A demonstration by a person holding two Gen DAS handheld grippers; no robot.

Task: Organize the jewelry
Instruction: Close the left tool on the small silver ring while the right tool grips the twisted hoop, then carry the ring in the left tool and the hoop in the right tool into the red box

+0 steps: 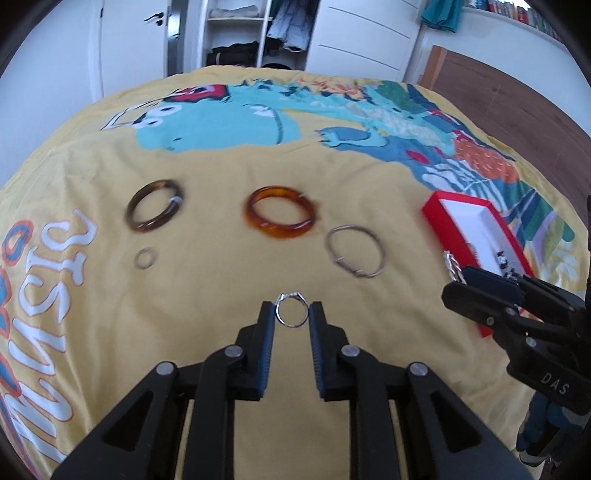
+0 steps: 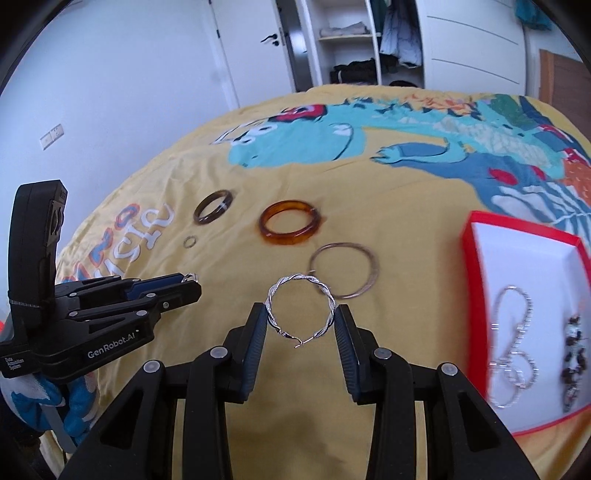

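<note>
Left gripper [image 1: 292, 314] is pinched on a small silver ring [image 1: 291, 310], the band standing upright between the two finger pads [image 1: 269, 332], lifted above the yellow bedspread [image 1: 221, 266]. Over on the other side, the right gripper [image 2: 301, 319] is clamped on a twisted silver hoop [image 2: 301, 310], held by its two sides with its open clasp end hanging down between the fingers.

Beyond the tips, jewelry lies on the spread. A thin metal bangle [image 1: 356, 251] rests just ahead and to the right of the left gripper. Past it sits an amber bangle [image 1: 280, 216], and well to its left a dark brown bangle [image 1: 155, 208], with a small plain ring [image 1: 144, 257] just below that one. All four lie apart from one another.

Off to the right sits a red box [image 2: 471, 258] with a white lining, open. Inside it are a sparkly chain [image 2: 511, 343] in loops and a dark beaded piece [image 2: 572, 362] beside it, both blurred. From the left camera, the right gripper hangs over the near end of that box.

Behind the bed, an open wardrobe [image 1: 236, 33] and a white door [image 1: 136, 40].
</note>
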